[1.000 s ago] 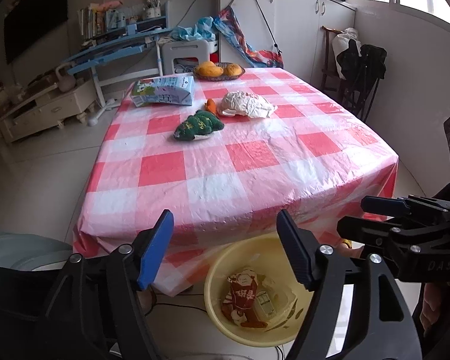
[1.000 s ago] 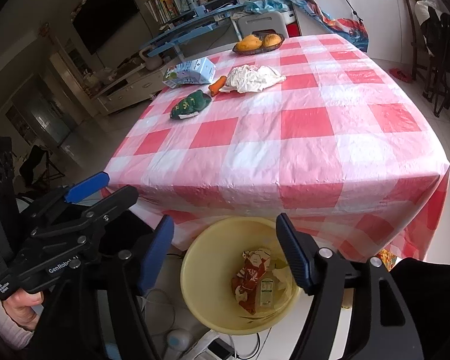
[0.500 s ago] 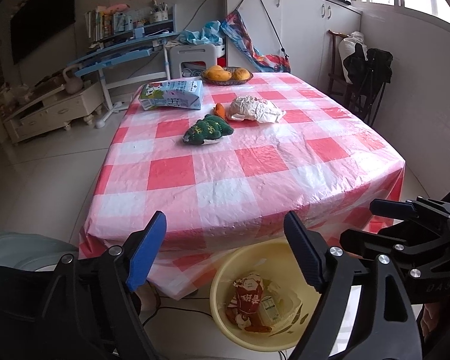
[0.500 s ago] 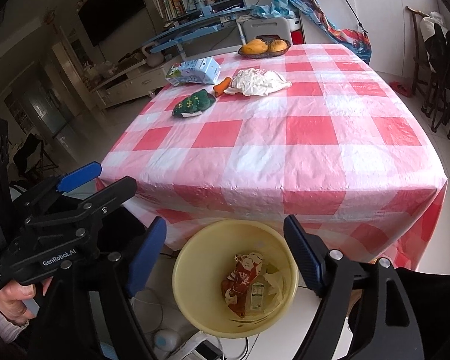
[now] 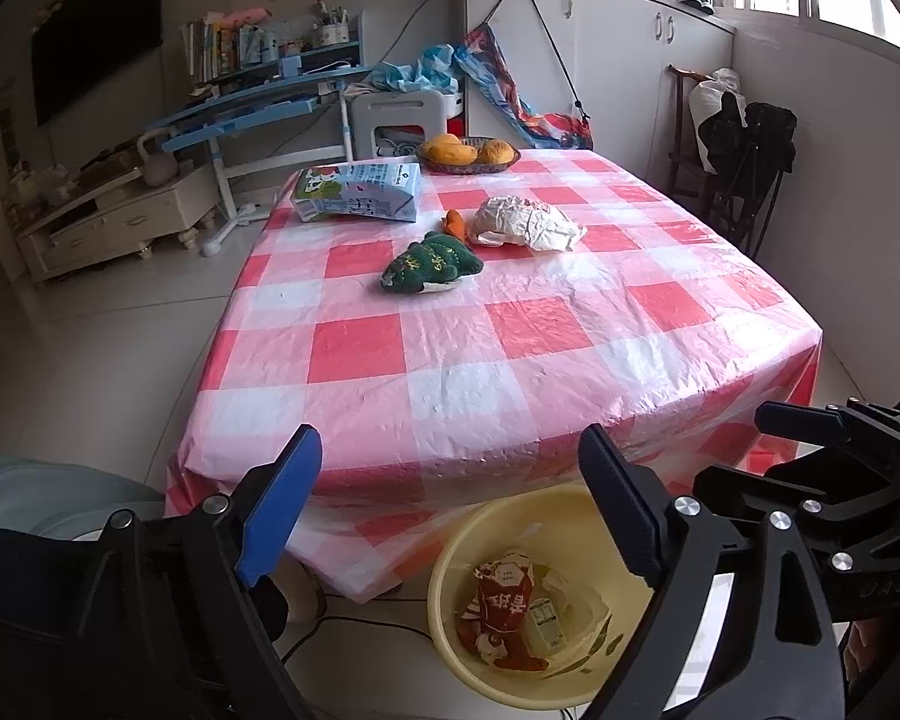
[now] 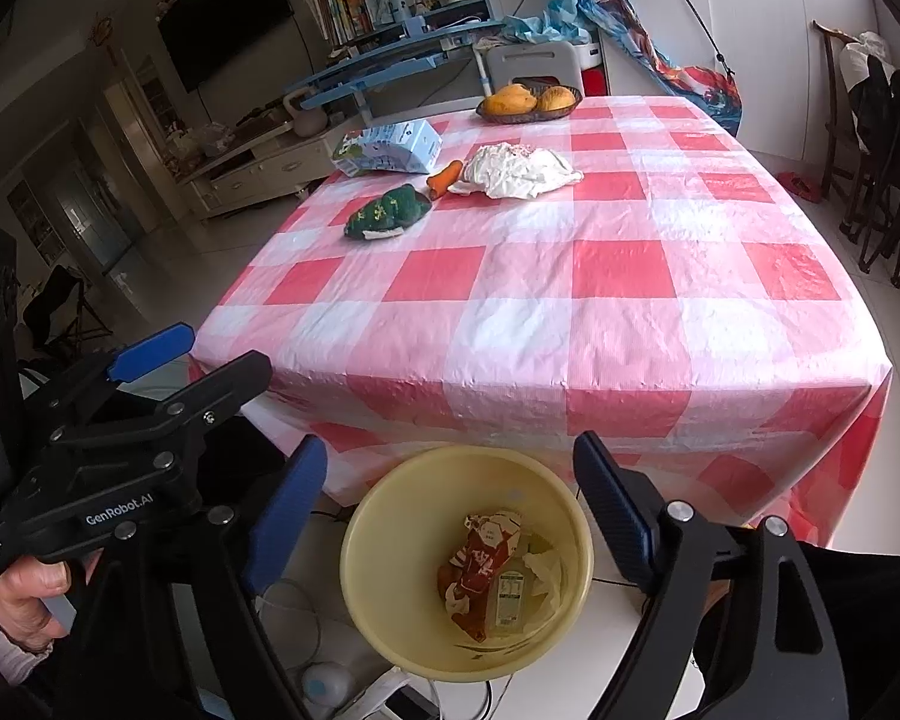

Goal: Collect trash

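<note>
Left wrist view: the left gripper [image 5: 447, 501], black with blue pads, is hanging with its jaws spread wide and nothing between them; they have just been opening further. It is pointing down over the near edge of a table covered by a red-and-white checked plastic cloth [image 5: 510, 336]. Just below and to the right of the gap between the fingers, a round pale-yellow plastic basin [image 5: 450, 576] is sitting on the floor, holding a crumpled red-and-white snack wrapper [image 5: 504, 600] and a small pale carton [image 5: 543, 621]. Well beyond the gripper, toward the far half of the table, a crumpled white paper wrapper [image 5: 528, 222] is lying beside a small orange piece, perhaps a carrot [image 5: 455, 223], with a dark green stuffed toy [image 5: 429, 261] just in front. A light-blue milk carton box [image 5: 360, 192] is lying on its side further back, and a dark shallow dish of yellow-orange fruit [image 5: 468, 151] is sitting at the far edge. The right gripper [image 5: 810, 456] is showing at the right border.

Right wrist view: the right gripper [image 6: 450, 480] is also standing wide and empty, its jaws having just been opening. The yellow basin [image 6: 390, 540] is lying directly beneath the gap between its fingers. The white wrapper [image 6: 516, 171] and green toy [image 6: 387, 213] are lying well apart from it on the far side of the cloth. A hand [image 6: 27, 591] is holding the left gripper [image 6: 150, 360] at the left.
</note>
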A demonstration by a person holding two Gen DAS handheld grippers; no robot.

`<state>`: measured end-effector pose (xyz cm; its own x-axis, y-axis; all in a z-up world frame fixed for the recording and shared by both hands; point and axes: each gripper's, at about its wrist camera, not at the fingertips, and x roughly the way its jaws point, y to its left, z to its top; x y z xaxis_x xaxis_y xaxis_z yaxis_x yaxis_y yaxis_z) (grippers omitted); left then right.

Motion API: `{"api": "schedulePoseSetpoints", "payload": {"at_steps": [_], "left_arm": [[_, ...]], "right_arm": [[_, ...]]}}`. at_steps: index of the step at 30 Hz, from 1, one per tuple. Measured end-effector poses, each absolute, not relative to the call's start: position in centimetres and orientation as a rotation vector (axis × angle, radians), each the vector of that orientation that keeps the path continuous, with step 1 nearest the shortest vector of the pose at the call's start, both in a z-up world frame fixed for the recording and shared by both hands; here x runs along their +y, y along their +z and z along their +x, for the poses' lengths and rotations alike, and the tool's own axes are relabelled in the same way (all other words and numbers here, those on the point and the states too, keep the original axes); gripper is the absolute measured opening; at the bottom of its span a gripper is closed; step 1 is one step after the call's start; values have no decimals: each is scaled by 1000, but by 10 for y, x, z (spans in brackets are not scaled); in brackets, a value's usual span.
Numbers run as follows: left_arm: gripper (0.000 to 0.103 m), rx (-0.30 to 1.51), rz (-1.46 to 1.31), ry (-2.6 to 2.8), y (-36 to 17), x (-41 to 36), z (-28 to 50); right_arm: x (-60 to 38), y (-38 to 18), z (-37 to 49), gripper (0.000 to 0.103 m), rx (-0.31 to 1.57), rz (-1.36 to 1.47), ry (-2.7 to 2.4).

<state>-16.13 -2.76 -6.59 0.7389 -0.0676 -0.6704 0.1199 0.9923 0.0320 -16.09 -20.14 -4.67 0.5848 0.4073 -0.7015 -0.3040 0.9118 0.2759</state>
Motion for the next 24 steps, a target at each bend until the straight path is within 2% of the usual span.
{"api": "schedulePoseSetpoints", "payload": {"at_steps": [24], "left_arm": [[90, 729, 77, -95, -66, -27, -160]], "right_arm": [[-202, -47, -160, 86, 834, 131, 396]]}}
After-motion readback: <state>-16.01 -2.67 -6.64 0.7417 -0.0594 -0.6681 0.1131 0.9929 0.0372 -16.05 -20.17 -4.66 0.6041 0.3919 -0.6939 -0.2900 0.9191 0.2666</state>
